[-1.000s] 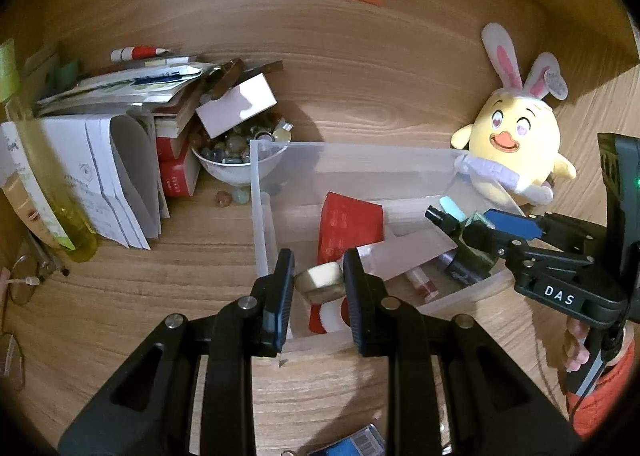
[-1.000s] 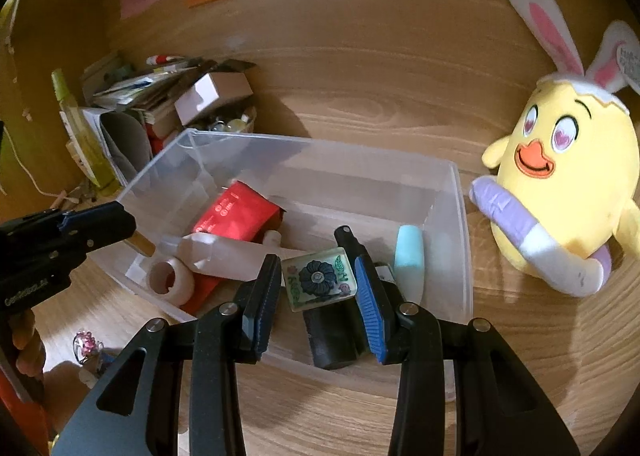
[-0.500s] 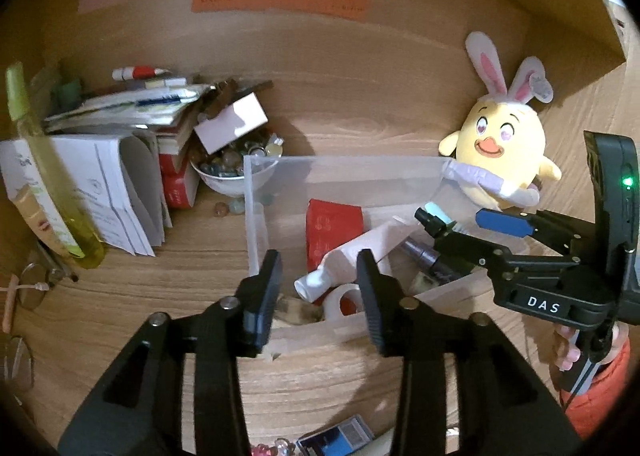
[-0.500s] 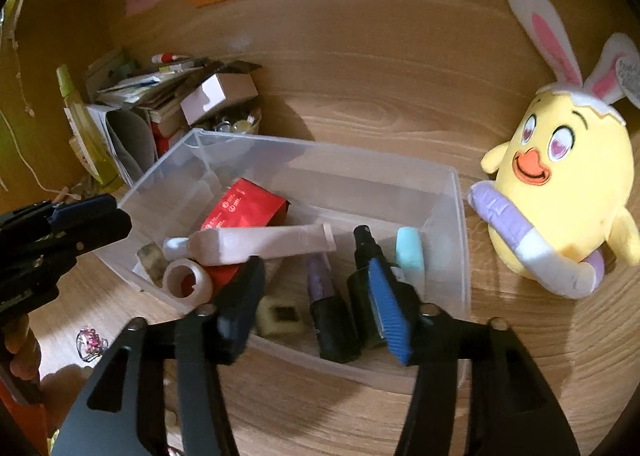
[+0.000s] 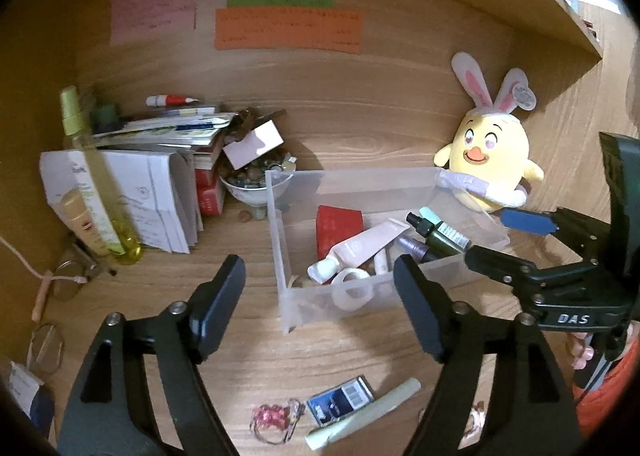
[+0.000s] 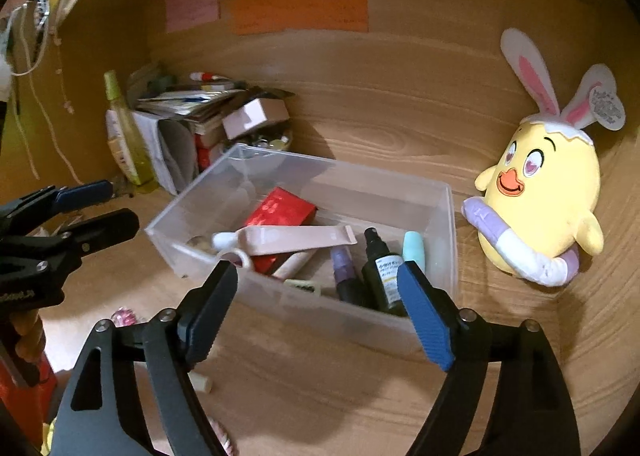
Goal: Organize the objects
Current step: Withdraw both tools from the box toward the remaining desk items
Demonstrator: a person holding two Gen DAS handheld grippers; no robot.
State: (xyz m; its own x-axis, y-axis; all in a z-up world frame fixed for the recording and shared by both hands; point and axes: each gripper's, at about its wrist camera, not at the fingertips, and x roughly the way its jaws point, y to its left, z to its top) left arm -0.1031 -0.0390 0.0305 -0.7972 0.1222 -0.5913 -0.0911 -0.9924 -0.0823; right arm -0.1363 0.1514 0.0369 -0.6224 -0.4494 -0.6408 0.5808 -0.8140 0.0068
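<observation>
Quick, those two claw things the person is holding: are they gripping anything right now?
Left gripper: open, jaws have just been opening, nothing between them.
Right gripper: open, jaws have just been opening, holding nothing; the clear bin lies beyond it.

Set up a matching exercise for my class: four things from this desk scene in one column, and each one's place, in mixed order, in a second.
Things:
1. pink tube
2. plush chick
3. bowl of stones
4. blue packet

Places:
A. right of the clear bin, outside it
B. on the desk in front of the bin
C. inside the bin
D. left of the bin, behind it

Pairs: 1-C, 2-A, 3-D, 4-B
</observation>
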